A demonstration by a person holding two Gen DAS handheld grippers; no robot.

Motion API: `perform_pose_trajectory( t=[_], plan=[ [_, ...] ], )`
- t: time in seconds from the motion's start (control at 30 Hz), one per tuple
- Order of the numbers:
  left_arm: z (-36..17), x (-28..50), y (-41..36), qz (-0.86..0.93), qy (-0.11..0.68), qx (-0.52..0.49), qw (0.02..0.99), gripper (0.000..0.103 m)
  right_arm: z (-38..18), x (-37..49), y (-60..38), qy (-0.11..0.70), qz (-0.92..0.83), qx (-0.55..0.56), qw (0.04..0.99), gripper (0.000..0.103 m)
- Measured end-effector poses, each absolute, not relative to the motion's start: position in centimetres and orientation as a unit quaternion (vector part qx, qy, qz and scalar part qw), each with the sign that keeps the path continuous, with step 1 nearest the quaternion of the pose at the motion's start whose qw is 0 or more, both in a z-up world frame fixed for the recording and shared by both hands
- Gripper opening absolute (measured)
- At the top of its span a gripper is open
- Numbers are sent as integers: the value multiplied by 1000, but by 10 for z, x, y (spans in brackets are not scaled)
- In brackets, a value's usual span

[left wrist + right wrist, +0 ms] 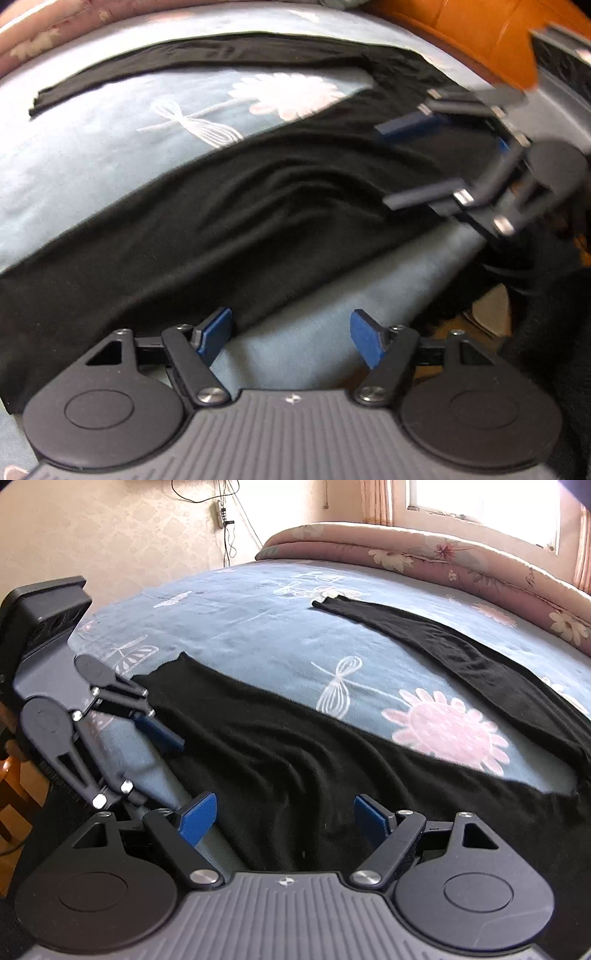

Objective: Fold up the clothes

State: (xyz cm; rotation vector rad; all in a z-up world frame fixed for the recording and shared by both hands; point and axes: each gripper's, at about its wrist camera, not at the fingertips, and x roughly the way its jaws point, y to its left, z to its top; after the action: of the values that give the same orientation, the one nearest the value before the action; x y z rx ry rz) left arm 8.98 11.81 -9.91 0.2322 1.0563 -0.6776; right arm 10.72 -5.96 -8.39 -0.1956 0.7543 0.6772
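Observation:
A black long-sleeved garment (240, 206) lies spread on the blue flowered bedsheet (92, 155), one sleeve (184, 55) stretched out far across it. My left gripper (291, 332) is open at the garment's near edge, its left pad over the black cloth and its right pad over bare sheet. The right gripper (399, 162) shows at the right, open and blurred, low over the cloth. In the right wrist view my right gripper (286, 812) is open above the garment (295, 746), nothing between its pads. The left gripper (147, 766) is open at the cloth's left edge. The sleeve (461, 657) runs toward the quilt.
A rolled pink flowered quilt (424, 557) lines the bed's far side under a window (480, 502). A power strip and cables (219, 513) hang on the wall. Orange wooden furniture (480, 37) stands beside the bed. Bare sheet (240, 627) lies between body and sleeve.

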Motion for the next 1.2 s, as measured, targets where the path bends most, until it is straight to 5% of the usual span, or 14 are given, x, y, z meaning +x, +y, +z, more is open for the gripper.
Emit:
perform_pose_trajectory(
  t=[0.17, 0.3, 1.2],
  plan=[
    [-94, 93, 118, -302, 476, 102, 820, 71, -77, 131, -40, 347, 359, -100, 861, 84],
    [-101, 93, 113, -308, 476, 105, 817, 77, -81, 159, -13, 362, 409, -74, 835, 73],
    [-101, 85, 128, -303, 448, 95, 835, 80, -108, 224, 57, 432, 471, -20, 768, 70]
  ],
)
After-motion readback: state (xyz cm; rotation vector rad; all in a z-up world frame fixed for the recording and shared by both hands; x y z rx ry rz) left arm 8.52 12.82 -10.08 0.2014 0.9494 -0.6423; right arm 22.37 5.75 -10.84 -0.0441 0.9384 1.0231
